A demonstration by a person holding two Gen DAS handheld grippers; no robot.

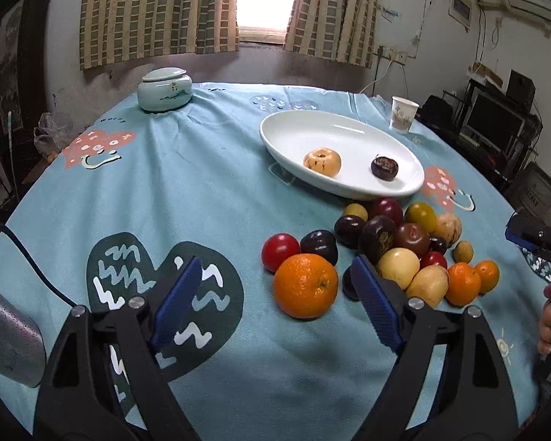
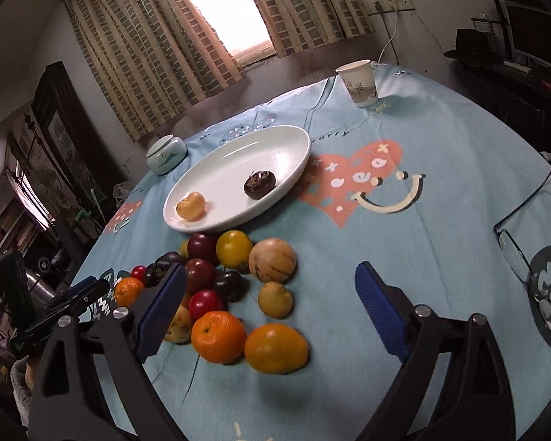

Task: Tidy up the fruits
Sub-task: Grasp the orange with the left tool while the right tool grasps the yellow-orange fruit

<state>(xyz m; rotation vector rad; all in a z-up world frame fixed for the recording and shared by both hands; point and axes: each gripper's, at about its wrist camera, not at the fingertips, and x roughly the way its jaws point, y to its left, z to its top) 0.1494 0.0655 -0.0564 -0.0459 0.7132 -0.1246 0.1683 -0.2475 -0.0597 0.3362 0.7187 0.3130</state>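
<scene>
A heap of loose fruit lies on the light-blue patterned cloth of the round tabletop (image 1: 216,198), just in front of a white oval ceramic platter (image 1: 349,130) that already carries a tan, speckled round fruit (image 1: 322,161) and a dark brown wrinkled fruit (image 1: 385,168). The left gripper (image 1: 275,294) hovers low over the cloth with its blue-padded jaws spread wide and nothing between them, a large round orange (image 1: 305,286) sitting just ahead of the gap. The right gripper (image 2: 272,308) is likewise spread and empty, facing the near edge of the heap, where two smaller oranges (image 2: 275,348) lie side by side.

The large round orange looks the easiest pick: firm, moderately heavy, its pebbled rind likely to give the ribbed pads good purchase if taken across its widest girth. The glossy dark plums (image 1: 319,246) and the shiny red round fruit (image 1: 280,251) behind it would probably be slicker and softer, liable to bruise or squirt free under a hard squeeze, so a light, centred pinch seems wise. Because the pieces touch one another, lifting one may set its neighbours rolling.

A lidded pale-green ceramic jar (image 1: 164,89) and a white paper cup (image 1: 403,114) stand well apart at the far edge.
</scene>
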